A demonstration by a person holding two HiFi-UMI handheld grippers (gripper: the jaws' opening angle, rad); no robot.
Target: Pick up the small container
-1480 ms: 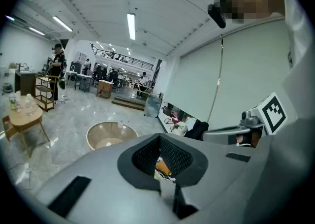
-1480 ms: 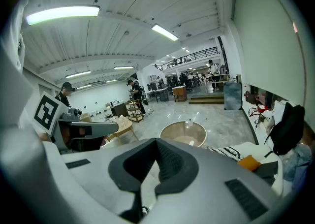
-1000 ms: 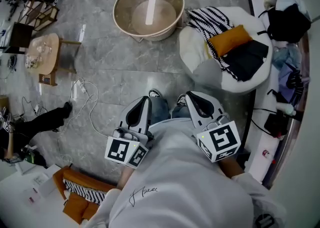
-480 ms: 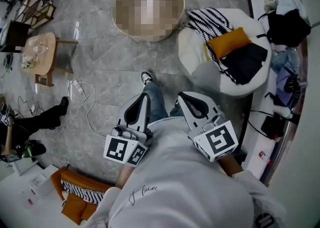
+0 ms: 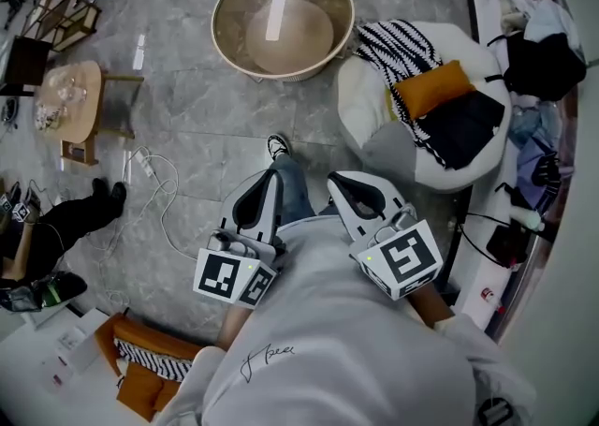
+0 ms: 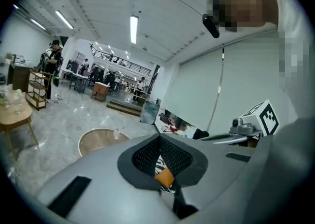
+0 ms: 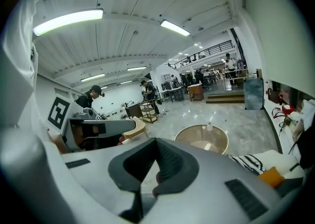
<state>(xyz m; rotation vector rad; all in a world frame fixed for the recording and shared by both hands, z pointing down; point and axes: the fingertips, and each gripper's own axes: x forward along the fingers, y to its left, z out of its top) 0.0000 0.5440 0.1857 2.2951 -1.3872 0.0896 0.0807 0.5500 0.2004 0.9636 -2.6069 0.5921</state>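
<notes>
**Large open-plan hall, fitted out as a lab or studio with a mock living corner.** A polished grey stone floor [image 5: 206, 124] runs throughout. The ribbed white ceiling [image 6: 162, 21] carries long strip lights [image 6: 133, 28], and a railed mezzanine [image 7: 211, 49] overlooks the far end. Work furniture — desks [image 6: 101, 90] and a shelf cart [image 6: 38, 90] — stands among several people [image 6: 53, 55]. Home-style pieces fill the foreground: a round table [image 5: 309, 36], a small wooden table [image 5: 70, 101] and a white beanbag [image 5: 393, 143] with cushions [image 5: 430, 85]. Loose cables [image 5: 154, 176] trail across the floor.
</notes>
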